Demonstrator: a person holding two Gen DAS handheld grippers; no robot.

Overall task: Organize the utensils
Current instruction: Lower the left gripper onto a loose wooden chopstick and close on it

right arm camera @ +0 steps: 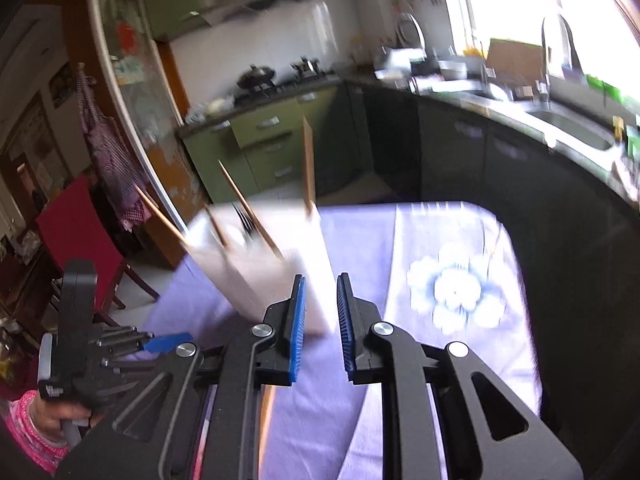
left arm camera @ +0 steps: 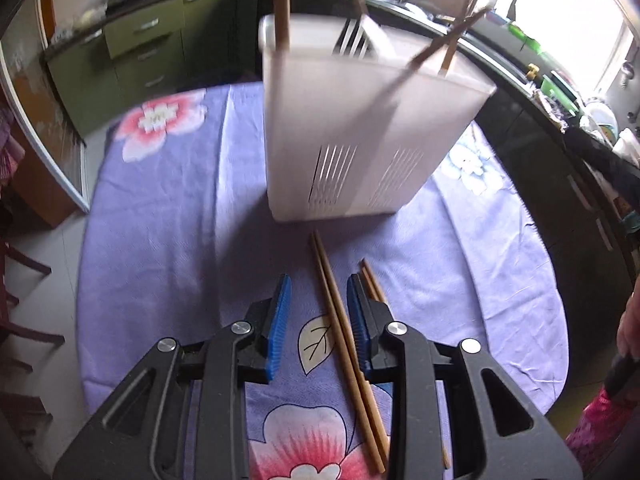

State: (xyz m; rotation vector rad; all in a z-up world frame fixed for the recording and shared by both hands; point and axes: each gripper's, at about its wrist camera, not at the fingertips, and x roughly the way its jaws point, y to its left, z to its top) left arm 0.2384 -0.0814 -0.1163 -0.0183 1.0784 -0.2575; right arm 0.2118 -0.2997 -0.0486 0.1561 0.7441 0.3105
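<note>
1. Left wrist view: the left gripper [left arm camera: 319, 304] is held spread above a pair of chopsticks [left arm camera: 344, 344] laid on the purple floral tablecloth [left arm camera: 168, 216]; nothing is gripped. A white utensil holder [left arm camera: 360, 120] is seen just beyond, with chopsticks and a fork standing inside.
2. Right wrist view: the right gripper [right arm camera: 322, 312] is held parted and empty near the blurred utensil holder [right arm camera: 256, 276].

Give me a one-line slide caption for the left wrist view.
Open left gripper straddles a chopstick pair on the floral tablecloth, facing the white utensil holder.
</note>
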